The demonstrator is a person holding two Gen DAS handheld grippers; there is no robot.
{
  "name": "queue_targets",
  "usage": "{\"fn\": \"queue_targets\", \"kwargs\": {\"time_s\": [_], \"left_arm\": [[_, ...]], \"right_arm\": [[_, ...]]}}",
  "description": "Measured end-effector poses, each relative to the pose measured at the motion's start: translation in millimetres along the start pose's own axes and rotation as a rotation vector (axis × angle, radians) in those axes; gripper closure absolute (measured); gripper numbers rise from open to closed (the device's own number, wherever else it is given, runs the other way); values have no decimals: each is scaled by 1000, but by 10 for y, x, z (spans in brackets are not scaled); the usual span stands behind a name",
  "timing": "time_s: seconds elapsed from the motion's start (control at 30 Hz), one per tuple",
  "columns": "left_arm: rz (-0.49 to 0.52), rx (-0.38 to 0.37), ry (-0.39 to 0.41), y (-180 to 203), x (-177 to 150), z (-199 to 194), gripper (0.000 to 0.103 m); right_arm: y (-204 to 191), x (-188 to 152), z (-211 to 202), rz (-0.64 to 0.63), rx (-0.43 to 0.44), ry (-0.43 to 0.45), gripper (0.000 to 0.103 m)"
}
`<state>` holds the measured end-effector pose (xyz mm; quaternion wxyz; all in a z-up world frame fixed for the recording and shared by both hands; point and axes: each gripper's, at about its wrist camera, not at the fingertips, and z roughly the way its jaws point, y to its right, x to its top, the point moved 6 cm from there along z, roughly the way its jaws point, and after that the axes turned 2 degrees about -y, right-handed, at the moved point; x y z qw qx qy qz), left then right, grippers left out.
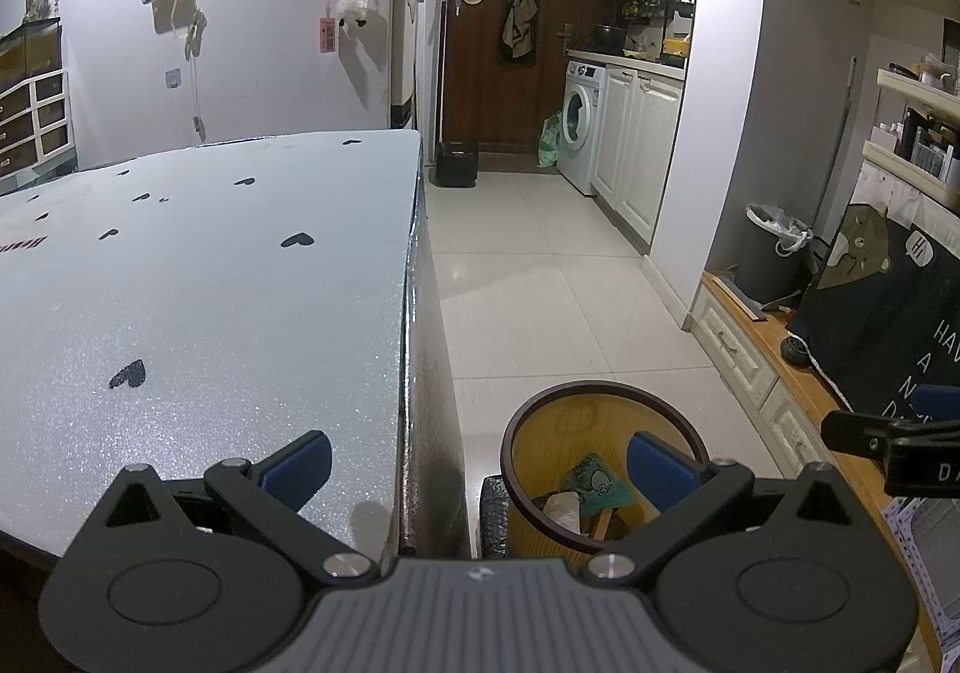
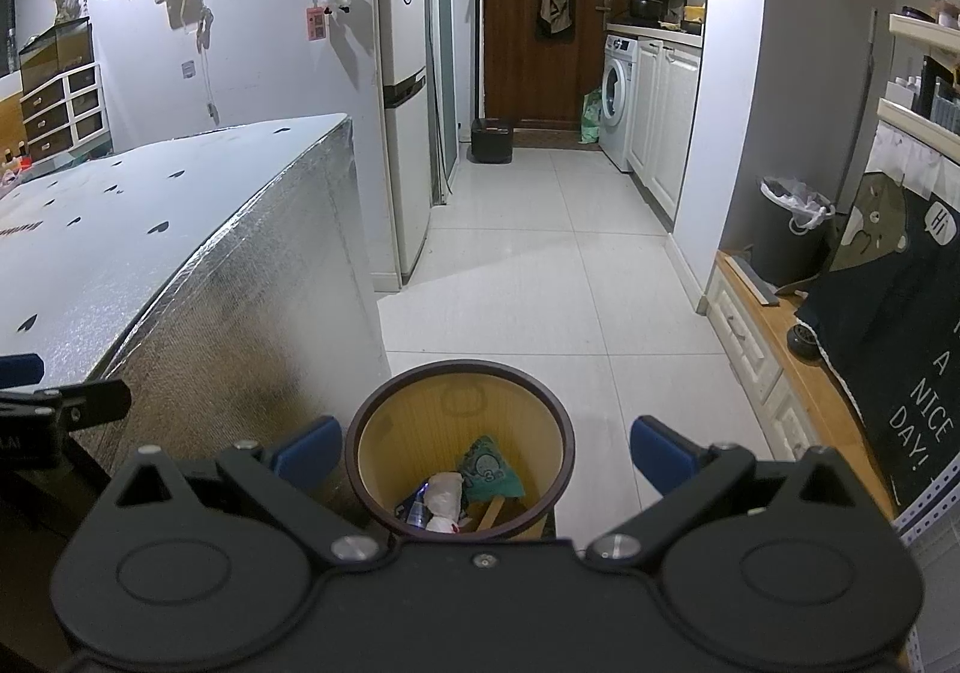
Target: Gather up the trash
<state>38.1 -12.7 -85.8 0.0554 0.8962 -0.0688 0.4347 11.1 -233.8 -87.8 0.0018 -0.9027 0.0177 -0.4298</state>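
The left gripper [image 1: 477, 466] is held level over the table edge, blue pads spread, nothing gripped. The right gripper [image 2: 485, 454] is held above the round yellow wooden bin with dark rim [image 2: 384, 409], pads likewise spread and empty. One bin is seen, on the white tiled floor [image 2: 540, 277] beside the silver foil-covered table [image 1: 210, 283]. Inside lie a green wrapper [image 2: 489, 472], white crumpled paper [image 2: 444, 496] and other scraps.

bin [image 2: 459, 433] on floor right of table [image 2: 150, 229], trash [image 2: 444, 499] inside
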Motion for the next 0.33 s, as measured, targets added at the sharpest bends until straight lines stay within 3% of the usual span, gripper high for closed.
{"fn": "queue_targets", "kwargs": {"time_s": [0.33], "left_arm": [[3,1,4,6,-1,-13,0]], "right_arm": [[-4,0,1,0,-1,0,0]]}}
